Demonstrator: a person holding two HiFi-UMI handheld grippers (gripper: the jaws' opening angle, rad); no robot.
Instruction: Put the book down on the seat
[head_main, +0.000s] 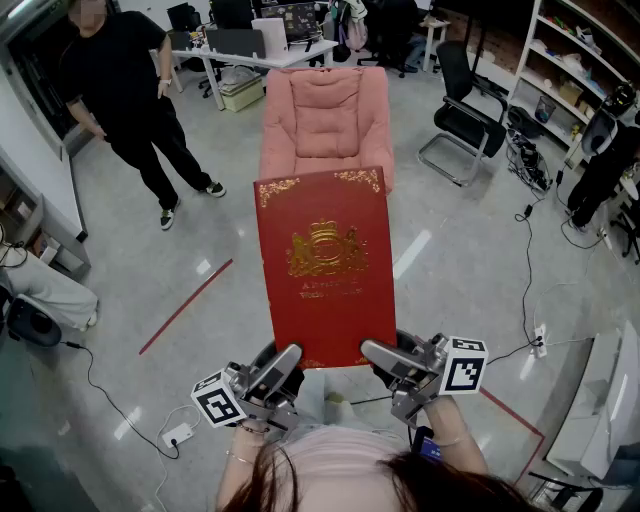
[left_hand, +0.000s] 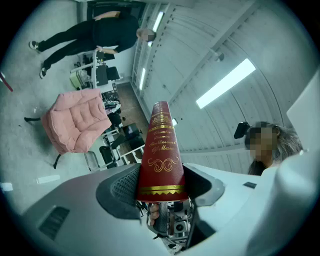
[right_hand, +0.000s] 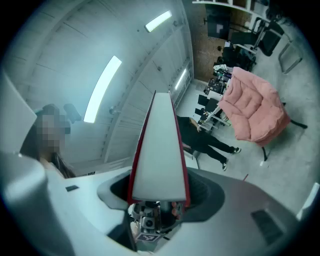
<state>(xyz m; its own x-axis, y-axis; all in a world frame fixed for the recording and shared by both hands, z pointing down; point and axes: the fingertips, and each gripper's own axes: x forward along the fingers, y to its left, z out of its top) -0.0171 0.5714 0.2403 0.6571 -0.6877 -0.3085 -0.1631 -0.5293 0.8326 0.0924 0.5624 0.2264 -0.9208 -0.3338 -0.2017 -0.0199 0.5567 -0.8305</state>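
your left gripper (head_main: 280, 368), right gripper (head_main: 385, 357) both pinch book (head_main: 322, 265) near edge (two holds, less wobble) for carry to seat (head_main: 326, 130).

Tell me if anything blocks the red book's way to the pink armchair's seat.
Nothing visible does: the red book faces the pink armchair, whose seat is bare; the person stands off to the side.

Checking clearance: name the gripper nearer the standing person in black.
Left. The person in black stands ahead-left; the left gripper clamps the red gold-printed book's left corner, the right gripper its right corner, farther away.
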